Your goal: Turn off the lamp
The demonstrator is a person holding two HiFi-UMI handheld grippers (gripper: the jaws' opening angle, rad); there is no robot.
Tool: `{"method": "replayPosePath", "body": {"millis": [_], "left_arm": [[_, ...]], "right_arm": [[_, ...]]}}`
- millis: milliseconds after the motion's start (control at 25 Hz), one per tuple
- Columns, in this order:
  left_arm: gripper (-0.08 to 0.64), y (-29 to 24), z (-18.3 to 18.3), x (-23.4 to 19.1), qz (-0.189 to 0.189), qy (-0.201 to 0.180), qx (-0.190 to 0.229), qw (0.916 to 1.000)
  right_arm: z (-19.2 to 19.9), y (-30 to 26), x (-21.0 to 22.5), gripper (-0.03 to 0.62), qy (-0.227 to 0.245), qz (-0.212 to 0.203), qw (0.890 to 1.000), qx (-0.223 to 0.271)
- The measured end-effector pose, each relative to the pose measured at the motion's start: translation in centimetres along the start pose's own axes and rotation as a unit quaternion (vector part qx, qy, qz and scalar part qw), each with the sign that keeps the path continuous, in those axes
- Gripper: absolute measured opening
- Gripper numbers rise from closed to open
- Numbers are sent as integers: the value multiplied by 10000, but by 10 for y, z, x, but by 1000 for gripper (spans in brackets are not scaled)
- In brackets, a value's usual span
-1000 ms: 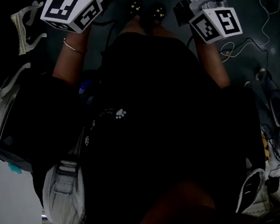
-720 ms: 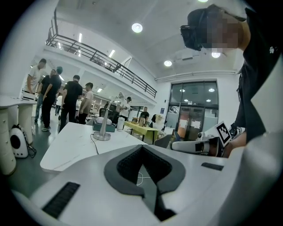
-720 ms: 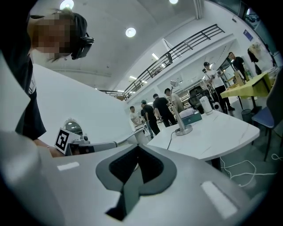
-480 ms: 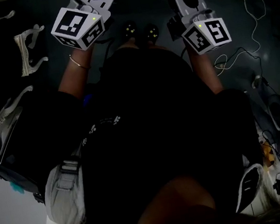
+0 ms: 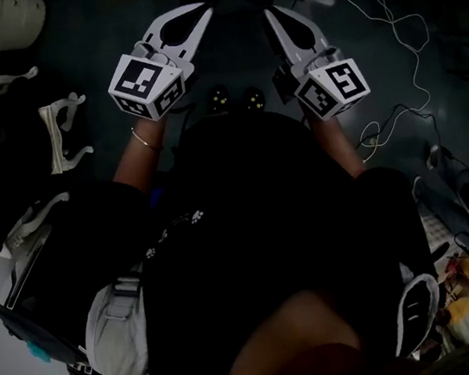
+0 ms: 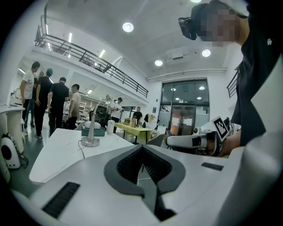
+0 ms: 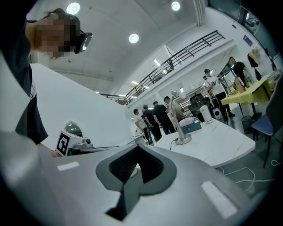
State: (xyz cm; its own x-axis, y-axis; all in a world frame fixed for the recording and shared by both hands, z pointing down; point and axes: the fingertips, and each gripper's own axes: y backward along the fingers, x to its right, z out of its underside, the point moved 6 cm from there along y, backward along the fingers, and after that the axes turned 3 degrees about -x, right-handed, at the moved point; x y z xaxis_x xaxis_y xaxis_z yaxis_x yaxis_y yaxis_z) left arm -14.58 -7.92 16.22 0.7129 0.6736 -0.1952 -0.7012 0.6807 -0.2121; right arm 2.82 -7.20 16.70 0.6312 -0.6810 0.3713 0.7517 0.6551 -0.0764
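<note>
- You are holding the left claw (image 5: 203, 10) pressed fully together, with nothing between its jaws.
- You are holding the right claw (image 5: 269, 13) just as tight, and it is empty too.
- Neither claw is showing any opening compared with a second ago.
- The lamp (image 6: 91, 134) is standing on the white surface (image 6: 57, 152), ahead of both claws and well apart from them. Its cord is trailing from the round base across the top.
- In the right gripper view the same lamp is standing beyond the closed tips, again untouched.
- A second ago both claws were running off the top edge of the head view. Now they are sitting lower in it, with their tips fully showing.
- The edge of the surface is now appearing along the top of the head view, where only dark floor (image 5: 232, 51) was showing before. Both claws are pointing toward it, side by side, and stopping short of it.
- Your shoes (image 5: 234, 99) are also showing lower in the head view, between the two claws.
- Whether the lamp is lit, you cannot tell from these views.
</note>
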Motion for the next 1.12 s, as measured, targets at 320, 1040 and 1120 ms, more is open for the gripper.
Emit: {"method": "replayPosePath", "body": {"millis": [320, 1040, 1120], "left_arm": [[6, -9, -4, 14, 255, 70, -35, 9996], [6, -23, -7, 7, 465, -72, -158, 9988], [6, -21, -3, 5, 500, -18, -176, 9986]], "right_arm": [[-11, 11, -5, 2, 3, -55, 9999, 126], [-23, -8, 2, 0, 38, -303, 9994, 168], [-22, -10, 1, 0, 1, -360, 9992, 186]]}}
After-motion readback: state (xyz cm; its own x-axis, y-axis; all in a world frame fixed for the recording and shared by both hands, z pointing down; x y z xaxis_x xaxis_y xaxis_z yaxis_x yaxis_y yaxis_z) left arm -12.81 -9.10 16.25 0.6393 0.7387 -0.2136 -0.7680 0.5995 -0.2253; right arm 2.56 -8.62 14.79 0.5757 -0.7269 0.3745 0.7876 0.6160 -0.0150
